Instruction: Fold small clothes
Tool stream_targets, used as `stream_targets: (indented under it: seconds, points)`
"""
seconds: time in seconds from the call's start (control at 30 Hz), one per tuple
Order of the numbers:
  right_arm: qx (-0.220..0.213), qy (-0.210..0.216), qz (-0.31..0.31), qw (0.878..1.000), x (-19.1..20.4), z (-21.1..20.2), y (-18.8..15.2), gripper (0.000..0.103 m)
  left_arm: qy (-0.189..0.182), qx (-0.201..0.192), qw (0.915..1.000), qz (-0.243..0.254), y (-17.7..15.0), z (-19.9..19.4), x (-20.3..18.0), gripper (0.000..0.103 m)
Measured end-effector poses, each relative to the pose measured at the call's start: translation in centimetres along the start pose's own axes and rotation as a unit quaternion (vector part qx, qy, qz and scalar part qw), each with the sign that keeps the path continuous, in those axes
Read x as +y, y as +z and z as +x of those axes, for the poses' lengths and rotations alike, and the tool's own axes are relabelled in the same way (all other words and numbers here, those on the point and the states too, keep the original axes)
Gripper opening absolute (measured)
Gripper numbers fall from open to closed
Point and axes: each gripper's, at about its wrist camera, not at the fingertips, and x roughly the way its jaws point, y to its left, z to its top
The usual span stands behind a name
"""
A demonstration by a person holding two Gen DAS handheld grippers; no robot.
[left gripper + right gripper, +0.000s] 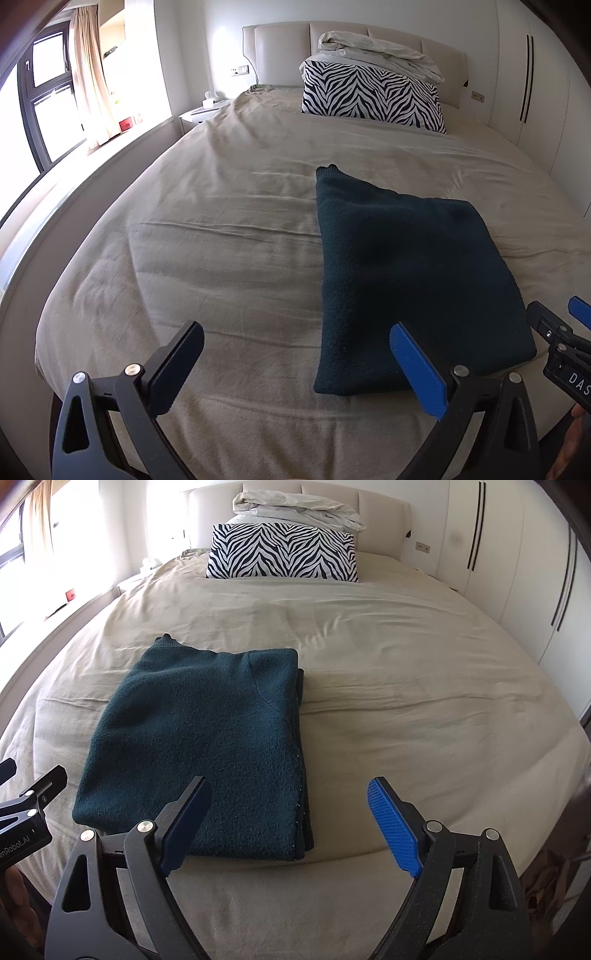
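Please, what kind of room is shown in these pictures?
Most likely a bedroom at home: a large bed with a padded headboard, a zebra-print pillow, and white wardrobe doors along one wall.

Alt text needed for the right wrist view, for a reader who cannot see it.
A folded dark teal sweater lies flat on a beige bed, just ahead of the open, empty right gripper. A zebra-print pillow and bundled white bedding sit by the headboard; the left gripper shows at the left edge.
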Motion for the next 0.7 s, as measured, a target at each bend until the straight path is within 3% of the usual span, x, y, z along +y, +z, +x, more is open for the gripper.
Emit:
stream_targets:
  seconds: [0.7]
  points:
    - [0.005,-0.001,-0.001,1.0,0.35,0.38,-0.28,0.087,0.001,0.006,1.0,0.004,-0.44,0.34,-0.11,0.103]
